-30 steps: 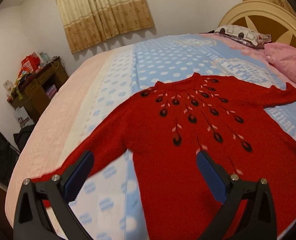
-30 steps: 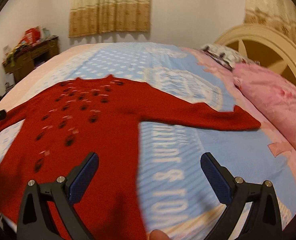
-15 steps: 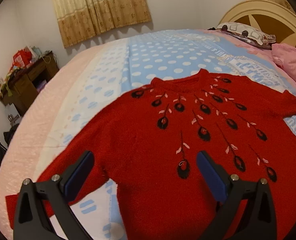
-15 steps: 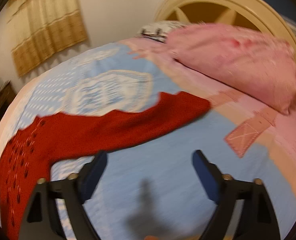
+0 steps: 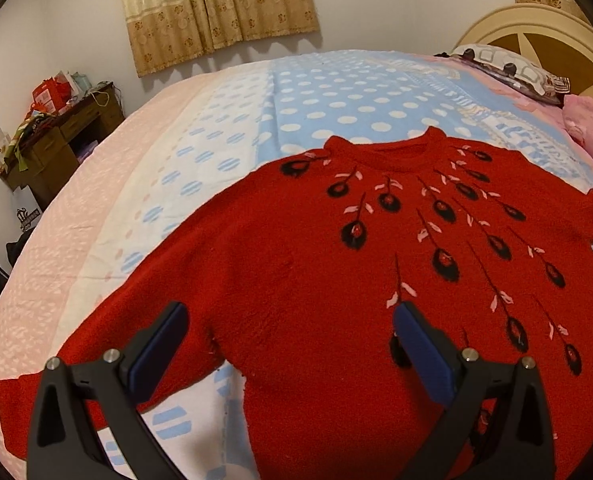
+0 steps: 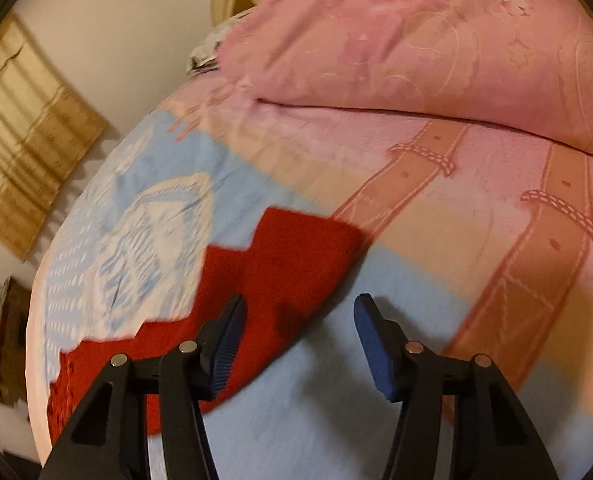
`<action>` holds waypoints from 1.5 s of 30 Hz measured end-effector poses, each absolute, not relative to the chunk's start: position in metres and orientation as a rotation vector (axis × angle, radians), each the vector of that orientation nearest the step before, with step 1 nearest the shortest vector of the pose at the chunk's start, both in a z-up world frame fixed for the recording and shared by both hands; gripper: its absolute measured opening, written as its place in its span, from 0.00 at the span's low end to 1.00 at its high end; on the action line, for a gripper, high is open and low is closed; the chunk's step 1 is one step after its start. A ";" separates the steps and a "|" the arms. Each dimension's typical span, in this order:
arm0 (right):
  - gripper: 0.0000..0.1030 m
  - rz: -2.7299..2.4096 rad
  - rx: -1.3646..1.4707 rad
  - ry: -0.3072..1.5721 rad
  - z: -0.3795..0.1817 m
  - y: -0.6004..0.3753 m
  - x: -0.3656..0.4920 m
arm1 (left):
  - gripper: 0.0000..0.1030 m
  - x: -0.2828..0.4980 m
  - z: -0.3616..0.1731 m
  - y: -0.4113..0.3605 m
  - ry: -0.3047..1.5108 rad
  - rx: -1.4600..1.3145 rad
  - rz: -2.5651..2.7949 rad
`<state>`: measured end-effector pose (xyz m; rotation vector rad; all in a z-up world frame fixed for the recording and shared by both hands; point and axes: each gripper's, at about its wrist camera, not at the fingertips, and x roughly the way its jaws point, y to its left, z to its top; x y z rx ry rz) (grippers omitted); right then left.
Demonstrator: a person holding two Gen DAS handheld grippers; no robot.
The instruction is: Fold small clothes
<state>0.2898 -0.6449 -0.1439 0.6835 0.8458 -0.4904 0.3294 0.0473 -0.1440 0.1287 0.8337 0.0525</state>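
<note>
- Sweater: red, flat on bed, sleeves spread sideways.
- Right gripper: released, nearest the right sleeve cuff.
- Left gripper: released, above the left underarm.

Red patterned sweater lies flat, face up; sleeves spread.

No readable text in my left or right wrist views. The bedspread carries white block lettering at far right, but it's too distorted to make out. A white bag on the floor at far left, by the desk, has a dark crown-like logo with print under it, too small to read.
</note>
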 end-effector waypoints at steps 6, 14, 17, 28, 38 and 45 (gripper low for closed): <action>0.24 -0.533 0.665 0.850 -0.154 -0.662 0.312 | 1.00 0.331 -0.149 0.046 0.859 0.118 0.025; 0.08 -0.420 0.602 0.774 -0.117 -0.631 0.320 | 1.00 0.327 -0.143 0.045 0.840 0.106 0.001; 0.06 -0.343 0.538 0.752 -0.091 -0.596 0.329 | 1.00 0.324 -0.141 0.046 0.834 0.102 -0.005; 0.06 0.071 0.250 0.747 -0.026 -0.390 0.367 | 1.00 0.314 -0.132 0.061 0.818 0.055 -0.009; 0.07 0.337 0.103 0.911 -0.097 -0.228 0.372 | 1.00 0.308 -0.121 0.073 0.834 0.031 -0.043; 0.68 0.383 -0.009 0.931 -0.113 -0.225 0.336 | 1.00 0.312 -0.109 0.048 0.839 0.074 -0.101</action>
